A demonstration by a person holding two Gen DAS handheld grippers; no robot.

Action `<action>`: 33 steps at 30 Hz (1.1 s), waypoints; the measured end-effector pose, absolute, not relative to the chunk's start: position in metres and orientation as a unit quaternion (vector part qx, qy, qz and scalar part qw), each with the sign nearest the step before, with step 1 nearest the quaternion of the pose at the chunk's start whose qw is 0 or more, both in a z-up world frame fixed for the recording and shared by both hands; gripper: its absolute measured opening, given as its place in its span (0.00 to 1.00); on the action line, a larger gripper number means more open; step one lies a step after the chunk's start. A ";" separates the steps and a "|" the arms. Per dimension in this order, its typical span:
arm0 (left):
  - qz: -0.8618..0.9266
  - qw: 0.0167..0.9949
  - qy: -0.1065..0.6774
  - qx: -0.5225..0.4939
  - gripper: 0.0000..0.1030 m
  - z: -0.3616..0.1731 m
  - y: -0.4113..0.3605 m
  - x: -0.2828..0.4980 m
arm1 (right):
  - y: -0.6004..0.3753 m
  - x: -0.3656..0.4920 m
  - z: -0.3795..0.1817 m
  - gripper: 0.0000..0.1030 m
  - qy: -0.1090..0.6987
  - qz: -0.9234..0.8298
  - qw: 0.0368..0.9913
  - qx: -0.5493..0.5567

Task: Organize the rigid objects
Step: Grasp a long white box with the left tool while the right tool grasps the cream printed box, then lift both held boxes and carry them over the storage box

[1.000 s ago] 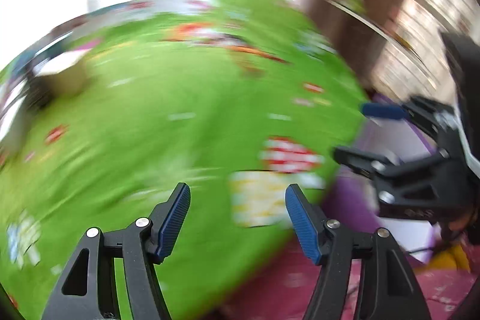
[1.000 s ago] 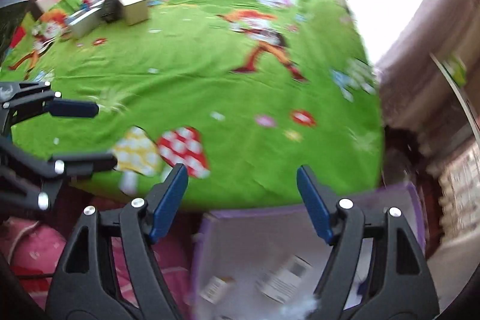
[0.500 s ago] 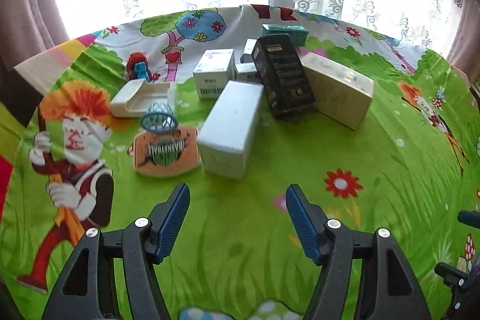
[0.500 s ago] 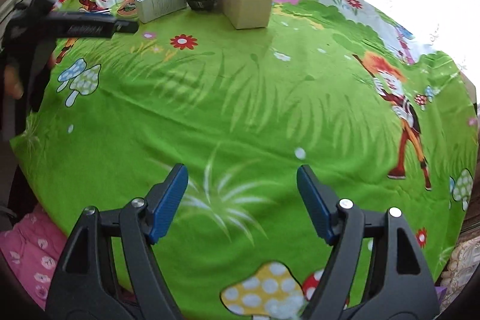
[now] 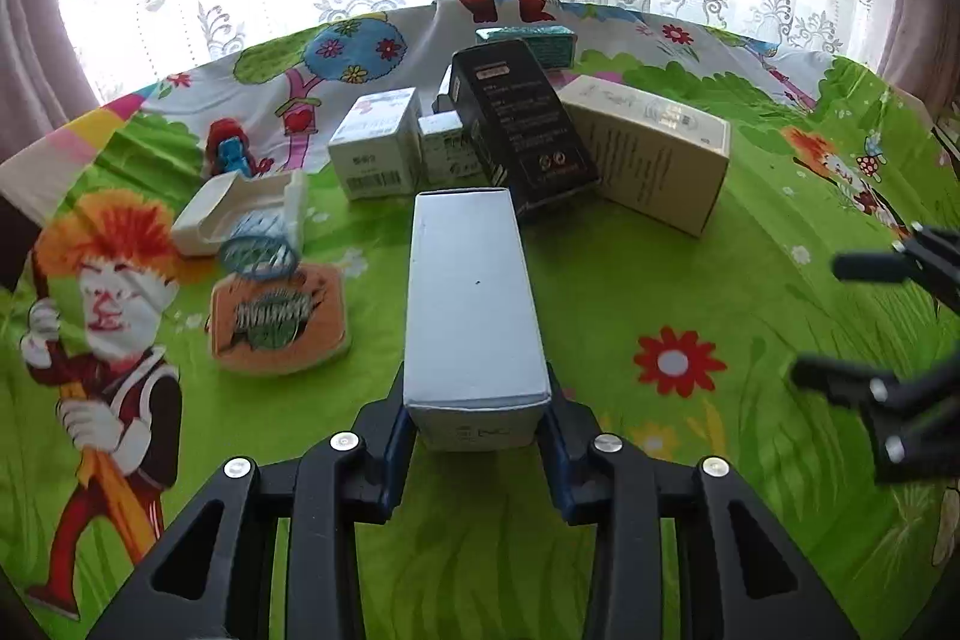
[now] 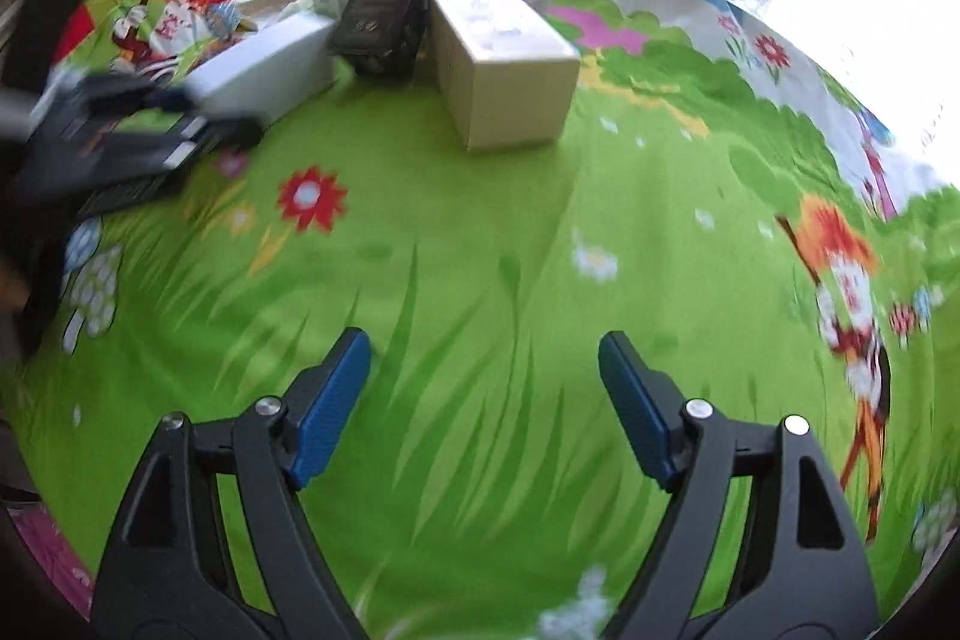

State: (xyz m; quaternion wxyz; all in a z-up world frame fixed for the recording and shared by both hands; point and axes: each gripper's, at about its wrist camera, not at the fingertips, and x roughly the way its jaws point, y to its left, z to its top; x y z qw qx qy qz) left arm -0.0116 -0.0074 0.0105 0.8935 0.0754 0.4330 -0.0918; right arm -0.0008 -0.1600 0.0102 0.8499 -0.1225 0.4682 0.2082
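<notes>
- Half a second ago the left gripper (image 5: 477,430) hung back from the pile with its jaws spread; now it has closed in, and the long white box (image 5: 471,304) sits between its jaws at the near end.
- Both blue pads press the box's side faces, so the jaws read as clenched on it, though the contact itself is partly hidden behind the box end.
- That box lies flat on the green cartoon cloth (image 5: 630,280) covering the worktop, its far end just in front of the black box (image 5: 522,124), which leans tilted on the things behind it.
- Nothing looks sorted yet: the cream box (image 5: 654,154), the small white cube box (image 5: 378,142), the teal box (image 5: 528,40) at the back, the open white tray (image 5: 240,208) and the orange card with a blue mesh piece (image 5: 279,316) all sit in one loose cluster at the far side.
- The right gripper (image 6: 480,400) hovers over bare cloth, well apart from the cluster, jaws released and holding nothing.
- My judgement: the task is at its very start, with the first piece only just gripped and not lifted.
- Left to do: move the long white box to its place, then deal with every other box one by one; no target spot is marked in either view.
</notes>
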 end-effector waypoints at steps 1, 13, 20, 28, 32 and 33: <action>-0.091 0.893 0.435 0.066 0.37 0.010 -0.003 -0.019 | -0.158 0.012 0.009 0.80 0.468 0.217 0.849 -0.116; -0.078 0.896 0.435 0.038 0.51 0.010 0.022 -0.020 | -0.128 0.132 -0.002 0.85 0.473 0.229 0.847 -0.081; -0.091 0.893 0.439 0.043 0.67 0.005 0.015 0.013 | -0.132 0.088 0.006 0.54 0.451 0.228 0.858 -0.096; -0.050 0.898 0.438 -0.013 0.36 0.009 0.023 -0.033 | -0.148 -0.026 0.011 0.54 0.446 0.212 0.865 -0.084; -0.025 0.900 0.436 -0.010 0.36 0.009 0.022 -0.076 | -0.142 -0.077 0.014 0.54 0.432 0.229 0.866 -0.101; -0.020 0.899 0.437 -0.009 0.36 0.009 0.022 -0.086 | -0.142 -0.086 0.015 0.54 0.430 0.234 0.866 -0.105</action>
